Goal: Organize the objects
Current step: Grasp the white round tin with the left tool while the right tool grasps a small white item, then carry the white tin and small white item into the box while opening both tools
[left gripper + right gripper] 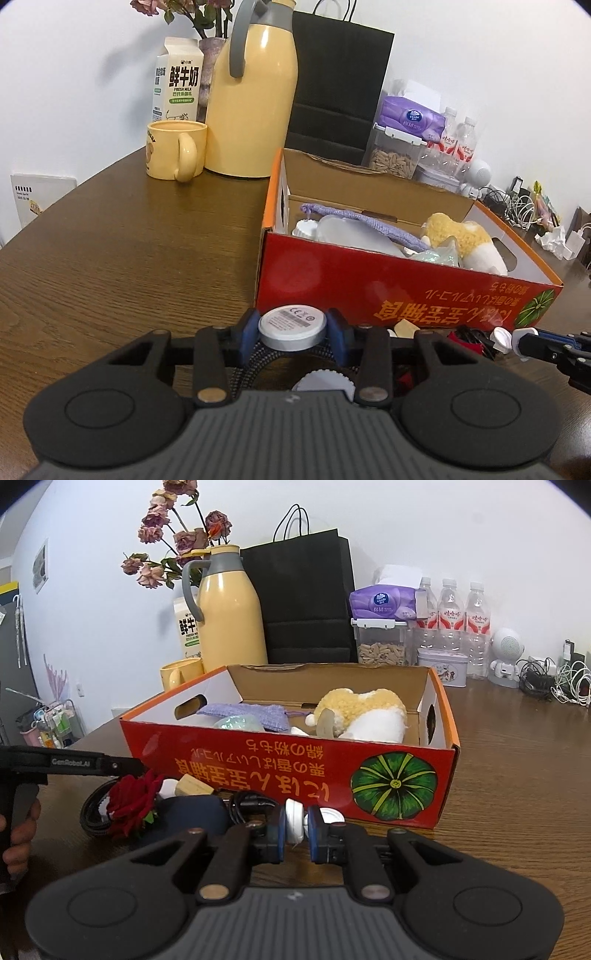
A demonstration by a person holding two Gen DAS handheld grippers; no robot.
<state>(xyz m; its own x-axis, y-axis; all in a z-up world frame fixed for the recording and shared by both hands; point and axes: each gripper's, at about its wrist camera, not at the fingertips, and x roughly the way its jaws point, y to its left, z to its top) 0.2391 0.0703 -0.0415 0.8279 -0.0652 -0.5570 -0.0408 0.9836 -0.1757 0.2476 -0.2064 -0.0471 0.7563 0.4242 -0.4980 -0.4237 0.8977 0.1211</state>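
Grippers at work in front of a red cardboard box (295, 771) on a brown wooden table (110, 258); the left gripper (291, 330) has its blue pads against the sides of a round white-and-grey puck-shaped device (291, 325), which sits low, close to the box's near wall; the right gripper (295, 825) is nearly closed, pinching a small white disc-shaped part (294, 821) on edge; a second white cap (331, 816) lies just beside it on the table. Inside the box lie a yellow-and-white plush toy (364, 716), a purple knitted pouch (255, 713) and other small items; a red fabric rose (131, 799), a dark pouch (192, 814) and black cables (247, 803) crowd the table in front of the box. Risks, as a judgement: the puck's smooth rounded rim gives the left pads little to bite, so it could squirt out while being lifted over the box wall; a low lift could knock it against the cardboard edge; the thin disc on the right could twist or slip from so narrow a pinch; the grippers work near each other and might collide or snag the cables.
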